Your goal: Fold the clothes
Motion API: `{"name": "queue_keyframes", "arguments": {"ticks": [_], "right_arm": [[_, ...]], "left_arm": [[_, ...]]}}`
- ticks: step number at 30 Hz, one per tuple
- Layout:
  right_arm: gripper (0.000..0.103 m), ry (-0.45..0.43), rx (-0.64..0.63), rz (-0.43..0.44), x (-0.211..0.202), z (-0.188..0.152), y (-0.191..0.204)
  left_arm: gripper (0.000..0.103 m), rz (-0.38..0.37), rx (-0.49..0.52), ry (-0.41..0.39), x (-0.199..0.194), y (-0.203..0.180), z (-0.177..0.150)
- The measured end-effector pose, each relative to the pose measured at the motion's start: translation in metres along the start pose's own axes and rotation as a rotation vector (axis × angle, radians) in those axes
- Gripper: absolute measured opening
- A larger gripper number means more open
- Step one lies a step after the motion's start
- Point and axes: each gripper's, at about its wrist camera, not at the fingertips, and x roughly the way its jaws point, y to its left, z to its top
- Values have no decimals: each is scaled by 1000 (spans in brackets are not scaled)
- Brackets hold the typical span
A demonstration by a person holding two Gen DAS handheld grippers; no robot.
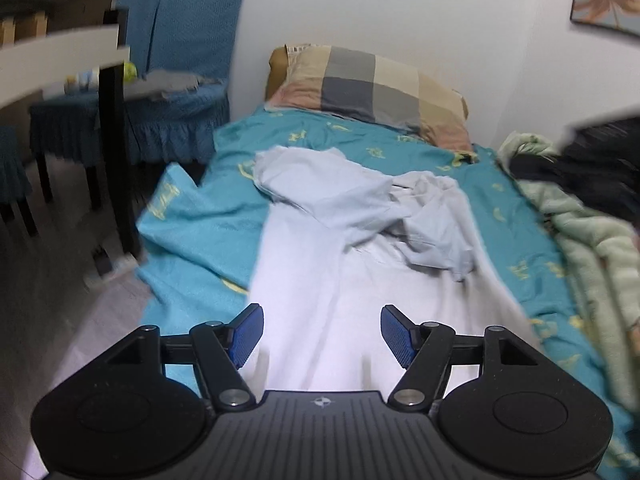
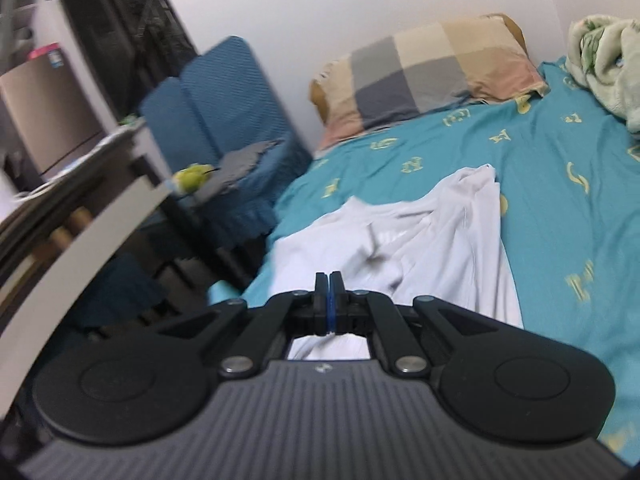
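A white garment [image 1: 312, 280] lies on the teal bed sheet [image 1: 192, 236], smooth near me and rumpled into loose folds at its far end. My left gripper [image 1: 322, 320] hovers over its near part, open, with nothing between the blue pads [image 1: 248, 332]. In the right wrist view the same garment [image 2: 424, 240] spreads out just ahead of and beneath my right gripper [image 2: 330, 280]. Its jaws are pressed together. I see no cloth pinched between them.
A checked pillow [image 1: 372, 84] lies at the head of the bed against the white wall. A pale green blanket [image 1: 592, 248] and something dark [image 1: 600, 160] sit on the right side. Blue covered chairs [image 1: 188, 40] and a white table edge [image 1: 60, 56] stand to the left.
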Motion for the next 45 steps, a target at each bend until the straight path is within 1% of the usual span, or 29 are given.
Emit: {"name": "queue_keyframes", "arguments": {"ticks": [1, 4, 6, 8, 12, 16, 19, 22, 25, 27, 29, 30, 32, 33, 34, 35, 38, 42, 44, 45], "right_arm": [[3, -5, -14, 2, -17, -6, 6], [4, -43, -75, -9, -64, -26, 20], [4, -39, -97, -17, -85, -38, 23], [4, -29, -107, -23, -101, -51, 23], [4, -12, -91, -6, -122, -72, 15], [4, 5, -84, 4, -133, -85, 10], [5, 6, -67, 6, -137, -85, 3], [6, 7, -7, 11, -140, -83, -7], [6, 27, 39, -5, -138, -81, -16], [7, 47, 67, -19, -135, -81, -23], [8, 70, 95, -26, -131, -80, -29], [9, 80, 108, -23, -129, -79, -31], [23, 90, 131, -18, -127, -79, -36], [41, 89, 141, -13, -126, -79, -37], [56, 87, 152, -7, -126, -79, -39], [59, 81, 160, 1, -127, -79, -40], [59, 82, 177, 10, -124, -77, -44], [60, 99, 198, -1, -118, -76, -51], [60, 111, 205, -11, -115, -77, -54], [60, 115, 208, -13, -115, -77, -55]], "left_arm": [[68, -4, -5, 0, -4, -1, -1], [68, 16, 21, -17, -20, -10, -7], [68, 32, 35, -32, -31, -14, -12], [68, 40, 24, -35, -44, -14, -17], [69, 65, 20, -53, -67, -15, -25], [69, 76, 19, -33, -76, -18, -27], [69, 84, 14, 17, -77, -16, -27], [69, 96, -30, 104, -75, -3, -26], [69, 128, -72, 187, -73, 16, -25], [69, 143, -66, 235, -74, 26, -26], [70, 167, -35, 270, -77, 32, -28], [71, 179, -25, 289, -78, 35, -30], [71, 174, -46, 336, -76, 40, -32], [71, 167, -61, 360, -75, 43, -33], [71, 162, -64, 382, -74, 43, -35], [71, 162, -54, 401, -72, 41, -37], [71, 155, -8, 473, -65, 34, -44], [70, 178, 56, 558, -54, 26, -53], [65, 191, 83, 587, -51, 24, -55], [57, 192, 99, 593, -51, 21, -56]]}}
